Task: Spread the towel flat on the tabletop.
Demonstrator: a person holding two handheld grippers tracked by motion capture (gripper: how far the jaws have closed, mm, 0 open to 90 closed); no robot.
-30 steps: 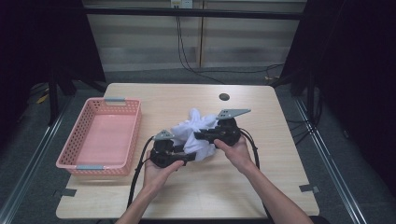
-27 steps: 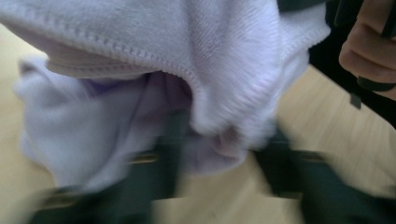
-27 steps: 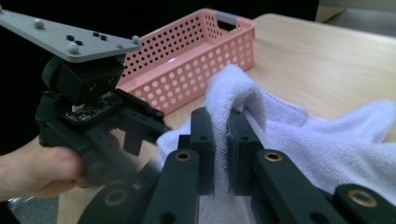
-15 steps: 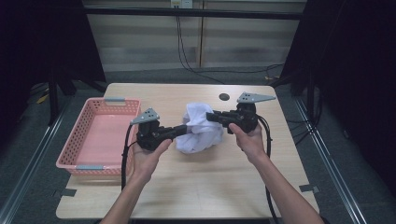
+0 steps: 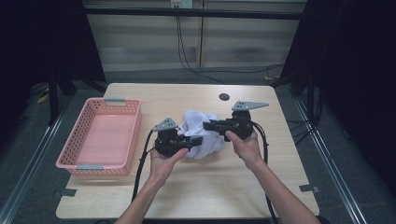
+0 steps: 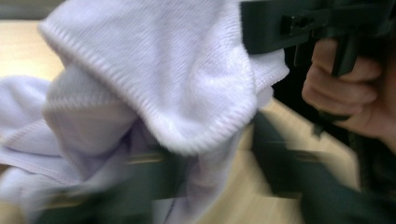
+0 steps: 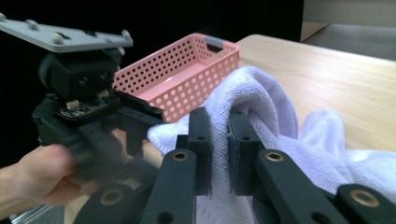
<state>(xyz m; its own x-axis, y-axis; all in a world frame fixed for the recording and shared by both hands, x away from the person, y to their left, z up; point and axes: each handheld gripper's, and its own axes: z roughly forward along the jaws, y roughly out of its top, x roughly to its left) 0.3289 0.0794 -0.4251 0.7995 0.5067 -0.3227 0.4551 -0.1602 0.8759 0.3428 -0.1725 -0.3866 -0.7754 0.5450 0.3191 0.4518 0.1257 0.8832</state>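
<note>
A crumpled white towel [image 5: 201, 134] hangs bunched just above the middle of the wooden table [image 5: 224, 186], between my two grippers. My left gripper [image 5: 195, 140] reaches into its lower left side. Its jaws have just closed and then eased a little. In the blurred left gripper view a towel [image 6: 154, 93] fold lies between them, around the left gripper [image 6: 210, 158]. My right gripper [image 5: 208, 125] comes in from the right and is shut on a raised fold. In the right gripper view the towel [image 7: 266, 98] is pinched between the pads of the right gripper [image 7: 219, 116].
A pink perforated basket [image 5: 134, 135] stands on the table's left side; the basket [image 7: 187, 79] also sits behind the towel in the right gripper view. A dark round hole [image 5: 224, 97] sits near the far edge. Black cables trail from both grippers toward the near edge.
Both hands rose and spread apart with the towel, then drew closer again. The left gripper, open a second ago, now has the towel between its jaws.
</note>
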